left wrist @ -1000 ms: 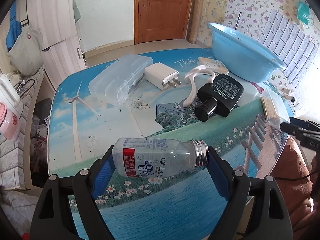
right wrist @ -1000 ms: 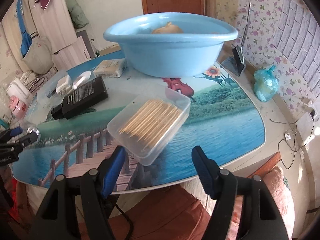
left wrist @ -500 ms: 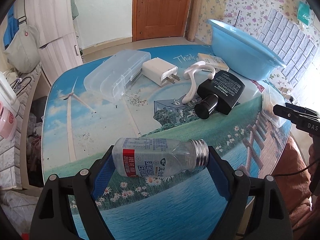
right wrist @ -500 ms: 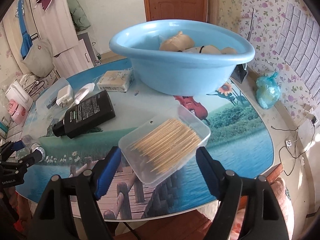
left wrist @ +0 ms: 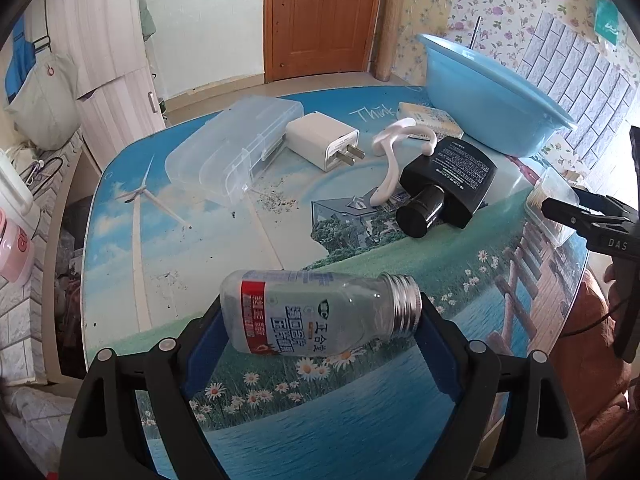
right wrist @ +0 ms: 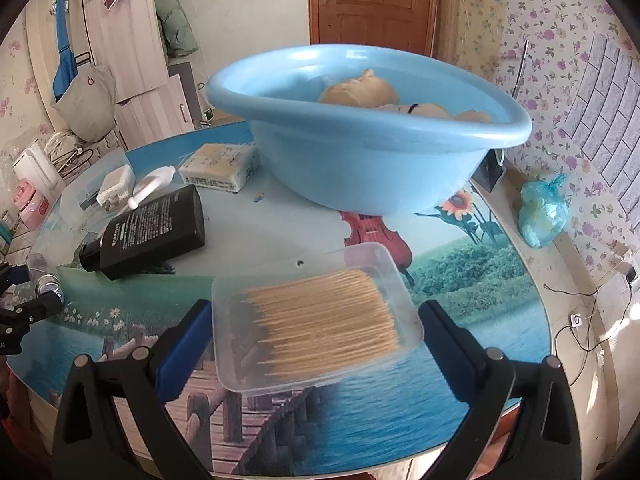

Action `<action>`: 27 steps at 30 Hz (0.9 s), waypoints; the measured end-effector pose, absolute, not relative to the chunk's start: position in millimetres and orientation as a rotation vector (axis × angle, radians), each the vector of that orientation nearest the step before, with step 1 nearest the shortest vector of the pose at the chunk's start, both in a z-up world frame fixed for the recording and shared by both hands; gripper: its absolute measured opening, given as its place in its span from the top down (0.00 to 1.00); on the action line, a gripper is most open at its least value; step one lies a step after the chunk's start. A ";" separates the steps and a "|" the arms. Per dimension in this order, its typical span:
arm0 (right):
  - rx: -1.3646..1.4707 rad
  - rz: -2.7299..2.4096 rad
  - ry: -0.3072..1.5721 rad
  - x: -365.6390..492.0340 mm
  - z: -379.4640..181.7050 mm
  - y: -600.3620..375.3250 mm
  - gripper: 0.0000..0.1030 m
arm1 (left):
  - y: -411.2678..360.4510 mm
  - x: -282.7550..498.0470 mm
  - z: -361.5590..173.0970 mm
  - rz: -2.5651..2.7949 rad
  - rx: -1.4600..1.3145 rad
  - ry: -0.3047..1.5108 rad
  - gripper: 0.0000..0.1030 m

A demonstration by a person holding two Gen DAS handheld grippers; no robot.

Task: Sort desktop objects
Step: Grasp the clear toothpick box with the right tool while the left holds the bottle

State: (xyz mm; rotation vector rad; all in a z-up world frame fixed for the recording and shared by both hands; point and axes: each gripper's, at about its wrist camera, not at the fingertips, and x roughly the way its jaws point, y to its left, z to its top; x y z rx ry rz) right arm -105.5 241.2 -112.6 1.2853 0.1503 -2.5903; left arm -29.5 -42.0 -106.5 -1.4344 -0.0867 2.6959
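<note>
A table (left wrist: 132, 216) with a printed landscape top carries, at the far right, a blue basin (right wrist: 360, 160). Left of it lie a soap pack (right wrist: 218, 166), a black bottle (right wrist: 148, 232), a white hook (left wrist: 390, 164), a charger (left wrist: 324, 144) and a clear case (left wrist: 232, 152). Crumbs (left wrist: 276, 200) lie near the case.

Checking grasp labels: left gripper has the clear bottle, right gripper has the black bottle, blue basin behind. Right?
Not quite: the right gripper brackets the clear toothpick box, per the right wrist view. The black bottle lies untouched on the table. The rest holds.
</note>
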 end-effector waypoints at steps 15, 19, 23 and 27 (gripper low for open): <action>1.292 -2.593 0.067 -88.6 -108.6 248.9 0.05 | -38.3 -26.4 -102.7 2.698 -1.414 -0.083 0.17; 1.303 -2.591 0.090 -86.2 -110.0 247.9 0.05 | -36.4 -25.4 -103.0 2.687 -1.419 -0.071 0.17; 1.292 -2.582 0.122 -82.0 -110.8 246.7 0.05 | -35.4 -24.4 -102.5 2.693 -1.415 -0.062 0.17; 1.291 -2.568 0.127 -80.9 -112.1 247.3 0.05 | -35.6 -24.9 -103.9 2.695 -1.426 -0.058 0.17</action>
